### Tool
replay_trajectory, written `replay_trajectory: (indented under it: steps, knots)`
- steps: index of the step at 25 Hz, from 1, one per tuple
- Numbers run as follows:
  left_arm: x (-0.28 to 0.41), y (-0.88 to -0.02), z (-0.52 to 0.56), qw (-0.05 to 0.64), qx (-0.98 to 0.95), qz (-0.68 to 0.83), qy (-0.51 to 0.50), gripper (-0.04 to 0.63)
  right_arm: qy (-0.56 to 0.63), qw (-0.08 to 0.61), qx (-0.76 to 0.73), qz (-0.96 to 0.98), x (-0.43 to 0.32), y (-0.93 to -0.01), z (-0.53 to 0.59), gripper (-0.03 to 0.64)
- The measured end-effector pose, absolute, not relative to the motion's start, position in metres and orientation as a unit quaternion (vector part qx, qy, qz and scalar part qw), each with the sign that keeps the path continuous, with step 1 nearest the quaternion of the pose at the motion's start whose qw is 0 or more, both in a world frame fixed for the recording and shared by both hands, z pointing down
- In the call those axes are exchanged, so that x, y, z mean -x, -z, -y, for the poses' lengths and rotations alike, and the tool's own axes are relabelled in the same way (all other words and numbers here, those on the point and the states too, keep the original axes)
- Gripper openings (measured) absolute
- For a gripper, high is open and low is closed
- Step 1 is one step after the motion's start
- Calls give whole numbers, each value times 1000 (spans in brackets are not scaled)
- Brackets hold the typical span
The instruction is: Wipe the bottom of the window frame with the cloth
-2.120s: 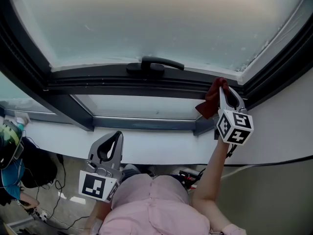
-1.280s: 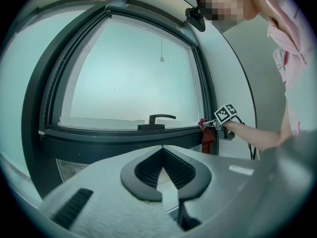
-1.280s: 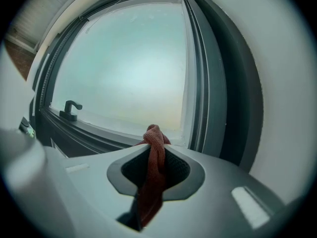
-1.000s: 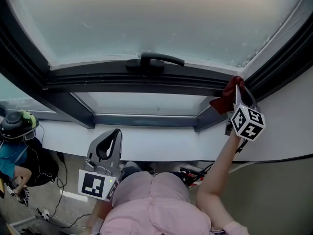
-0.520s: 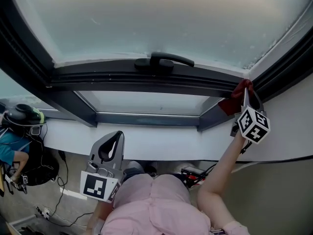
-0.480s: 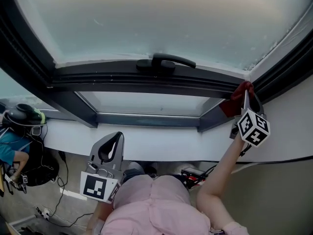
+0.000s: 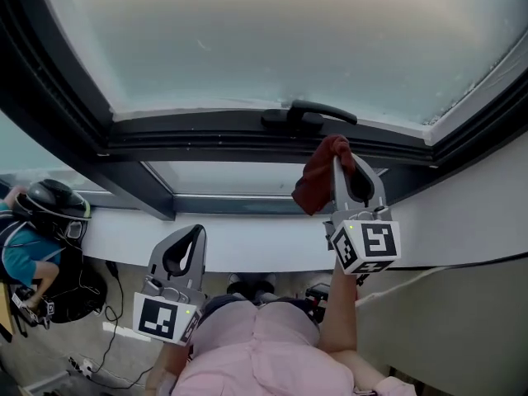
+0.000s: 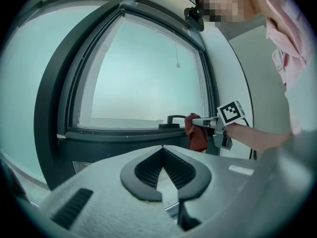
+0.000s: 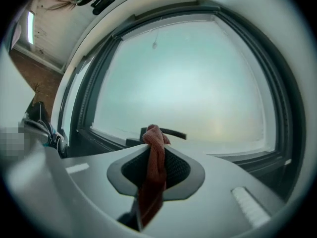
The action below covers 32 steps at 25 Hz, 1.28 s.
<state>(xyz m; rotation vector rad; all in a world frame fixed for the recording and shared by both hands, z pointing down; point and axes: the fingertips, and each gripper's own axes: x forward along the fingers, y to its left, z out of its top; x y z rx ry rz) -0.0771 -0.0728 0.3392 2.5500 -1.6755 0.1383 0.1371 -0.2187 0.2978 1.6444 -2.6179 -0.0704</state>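
Right gripper, clamping cloth, moved left along window frame; left gripper closed.

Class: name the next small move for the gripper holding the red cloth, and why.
Probably push the right gripper forward, pressing the red cloth onto the dark bottom frame rail beside the black handle; the cloth is clamped but hangs loose.

Cloth tail hidden in right hand-held gripper; bystander cut off.

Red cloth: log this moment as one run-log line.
right gripper: shut on red cloth | red cloth: beside window handle, bottom frame contact unclear | left gripper: shut, empty, held low
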Motion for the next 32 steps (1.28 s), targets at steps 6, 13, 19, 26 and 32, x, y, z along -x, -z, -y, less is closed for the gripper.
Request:
replay_trajectory:
  steps: [6, 13, 19, 26, 32]
  knots:
    - [113, -344, 56, 55, -829, 555, -48, -2, 22, 114, -524, 844, -87, -342, 227, 63]
    - [146, -357, 50, 61, -819, 569, -41, -2, 60, 93, -555, 824, -77, -336, 242, 64]
    - [139, -375, 51, 69, -838, 535, -85, -2, 74, 105, -608, 784, -75, -342, 238, 57]
    - [108, -368, 62, 57, -860, 500, -86, -2, 75, 111, -606, 784, -78, -340, 237, 57]
    - [104, -379, 63, 65, -859, 499, -91, -2, 73, 113, -597, 791, -75, -348, 244, 57]
